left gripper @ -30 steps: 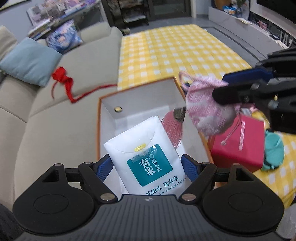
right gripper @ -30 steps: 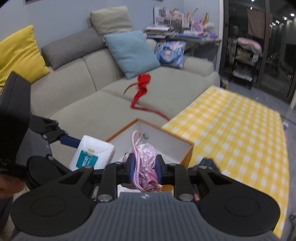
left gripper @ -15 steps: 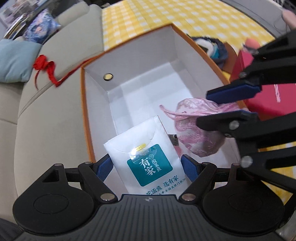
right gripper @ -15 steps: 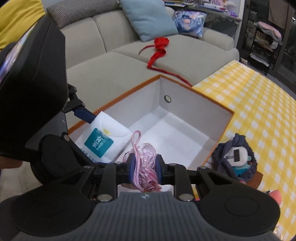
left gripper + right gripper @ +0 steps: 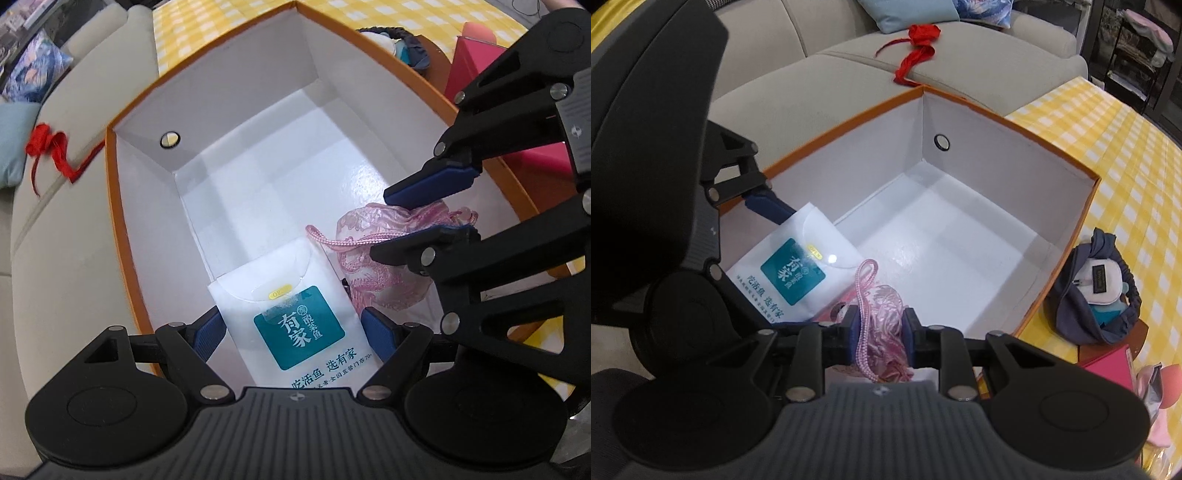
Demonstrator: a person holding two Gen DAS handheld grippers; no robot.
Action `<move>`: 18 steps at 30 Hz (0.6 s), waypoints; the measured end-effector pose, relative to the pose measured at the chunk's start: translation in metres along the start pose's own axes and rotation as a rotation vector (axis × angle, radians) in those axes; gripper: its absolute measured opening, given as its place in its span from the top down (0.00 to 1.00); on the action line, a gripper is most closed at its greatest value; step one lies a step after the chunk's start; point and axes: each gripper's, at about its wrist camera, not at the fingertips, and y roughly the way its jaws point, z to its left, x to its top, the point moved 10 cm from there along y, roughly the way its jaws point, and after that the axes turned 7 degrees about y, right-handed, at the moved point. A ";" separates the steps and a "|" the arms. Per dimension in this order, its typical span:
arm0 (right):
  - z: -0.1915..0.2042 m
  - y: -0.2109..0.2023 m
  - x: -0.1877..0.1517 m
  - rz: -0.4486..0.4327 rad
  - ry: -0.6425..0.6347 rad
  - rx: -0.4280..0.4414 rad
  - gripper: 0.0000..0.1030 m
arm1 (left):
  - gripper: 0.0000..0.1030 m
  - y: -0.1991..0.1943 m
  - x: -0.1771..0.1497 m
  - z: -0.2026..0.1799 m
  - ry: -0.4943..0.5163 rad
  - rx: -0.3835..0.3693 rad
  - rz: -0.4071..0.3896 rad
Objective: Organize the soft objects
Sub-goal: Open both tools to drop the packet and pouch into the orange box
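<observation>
Here the left claw (image 5: 295, 328) has its blue pads set wide against the two side edges of a white tissue pack (image 5: 295, 314), holding it flat-face-up and low inside the orange-rimmed storage box (image 5: 110, 206), near the box's closer end; judging by that attitude, the pack is being carried down to lie flat on the white floor, though whether it already touches I cannot tell. The right claw (image 5: 879, 330) is closed narrow on a pink brocade drawstring pouch (image 5: 882, 321), pinching the gathered cloth so that the braided cord (image 5: 866, 291) loops up past the pads. It reaches in over the box's right wall, so the pouch hangs just beside the pack, the two touching or nearly so, which looks like a way of packing both soft things together at one end and leaving the far floor free. The pack is a glossy, slightly pillowy packet with a teal label of Chinese characters and a small yellow tab on a rounded resealable flap; it should give a little under the pads. The pouch is thin, crumpled, patterned fabric, limp and likely to slump once released. Beyond the box, a dark blue fabric bag (image 5: 1100, 291) with a pale pad inside sits on the yellow checked bench (image 5: 1126, 147), beside a pink box (image 5: 476, 74), and a red ribbon (image 5: 916, 48) lies on the beige sofa (image 5: 812, 92) behind.
</observation>
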 end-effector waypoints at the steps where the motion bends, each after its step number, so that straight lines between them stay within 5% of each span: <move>1: -0.001 0.002 0.000 0.006 0.003 0.000 0.74 | 0.09 0.001 0.000 0.001 -0.006 -0.004 0.000; 7: -0.009 0.006 0.001 0.015 0.043 -0.006 0.58 | 0.06 0.001 -0.005 0.005 -0.040 -0.002 0.030; 18: -0.012 -0.018 0.006 -0.040 0.031 -0.008 0.58 | 0.06 -0.023 0.001 0.005 -0.041 0.001 0.000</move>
